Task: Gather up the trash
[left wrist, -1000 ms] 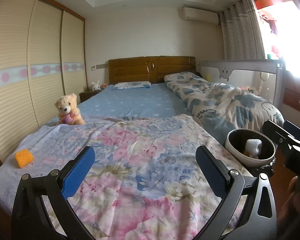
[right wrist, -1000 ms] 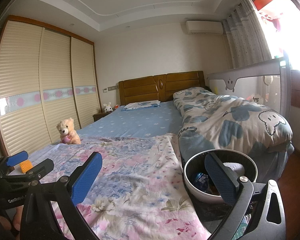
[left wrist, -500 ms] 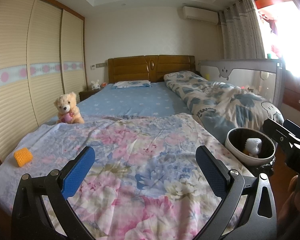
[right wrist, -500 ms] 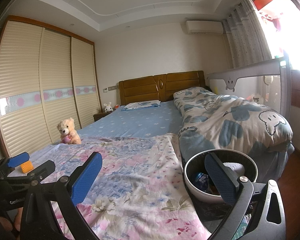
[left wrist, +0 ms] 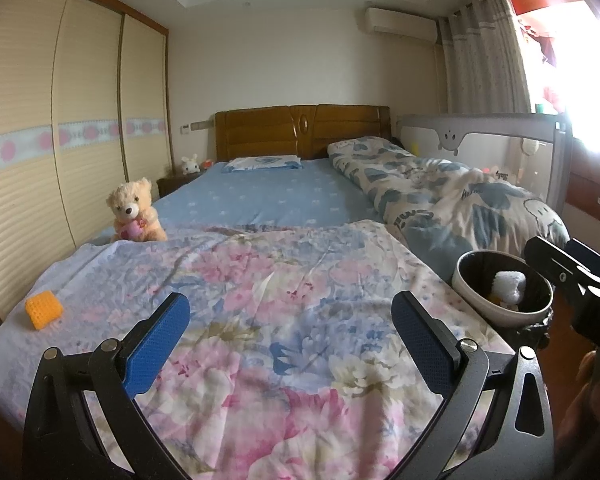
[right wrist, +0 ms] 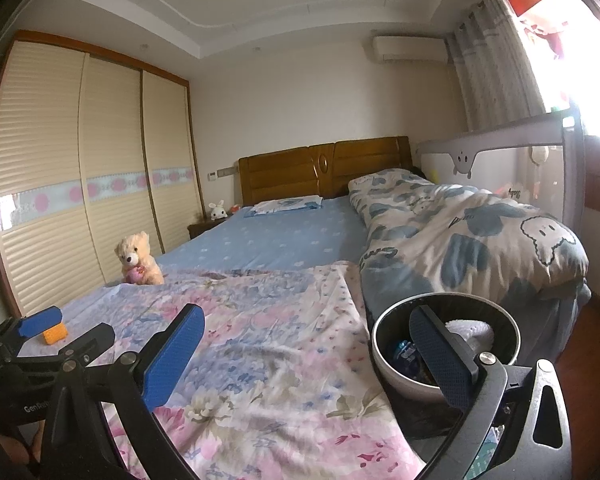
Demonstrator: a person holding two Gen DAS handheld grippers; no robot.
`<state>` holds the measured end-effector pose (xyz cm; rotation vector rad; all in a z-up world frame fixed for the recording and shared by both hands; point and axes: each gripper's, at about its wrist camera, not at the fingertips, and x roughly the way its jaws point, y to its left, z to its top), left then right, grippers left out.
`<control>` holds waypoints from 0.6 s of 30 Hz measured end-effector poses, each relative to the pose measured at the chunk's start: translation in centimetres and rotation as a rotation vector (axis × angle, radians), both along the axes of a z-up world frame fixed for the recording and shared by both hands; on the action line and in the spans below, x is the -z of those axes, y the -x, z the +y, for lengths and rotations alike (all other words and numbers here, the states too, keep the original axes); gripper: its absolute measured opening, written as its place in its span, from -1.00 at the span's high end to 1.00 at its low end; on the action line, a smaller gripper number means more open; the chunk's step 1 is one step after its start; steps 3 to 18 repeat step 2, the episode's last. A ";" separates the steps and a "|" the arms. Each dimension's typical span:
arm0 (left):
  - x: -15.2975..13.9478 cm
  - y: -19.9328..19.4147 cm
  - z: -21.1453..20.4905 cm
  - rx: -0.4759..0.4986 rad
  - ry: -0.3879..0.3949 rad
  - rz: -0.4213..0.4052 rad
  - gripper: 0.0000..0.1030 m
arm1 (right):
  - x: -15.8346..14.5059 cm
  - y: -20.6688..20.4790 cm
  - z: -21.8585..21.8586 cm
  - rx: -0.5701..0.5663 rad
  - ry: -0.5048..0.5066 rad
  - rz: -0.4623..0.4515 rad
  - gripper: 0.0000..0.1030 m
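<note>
Both tongs gape wide, empty, over floral bedspread [left wrist: 284, 320]; trash bin [right wrist: 384, 356] beside bed.

The right gripper's finger [right wrist: 440, 354] hides part of the trash bin's [right wrist: 384, 354] contents, the window [left wrist: 592, 60] is blown out white, and the rabbit toy [left wrist: 190, 164] is too small to make out.

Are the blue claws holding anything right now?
No. The left gripper and right gripper are both open and empty above the floral blanket.
</note>
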<state>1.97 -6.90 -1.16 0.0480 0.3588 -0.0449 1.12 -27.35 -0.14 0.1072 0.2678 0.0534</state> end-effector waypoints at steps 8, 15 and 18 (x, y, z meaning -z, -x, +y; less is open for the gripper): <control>0.2 -0.2 0.1 0.002 0.004 0.006 -1.00 | 0.2 -0.2 -0.1 -0.002 -0.002 0.007 -1.00; 0.2 -0.2 0.1 0.002 0.004 0.006 -1.00 | 0.2 -0.2 -0.1 -0.002 -0.002 0.007 -1.00; 0.2 -0.2 0.1 0.002 0.004 0.006 -1.00 | 0.2 -0.2 -0.1 -0.002 -0.002 0.007 -1.00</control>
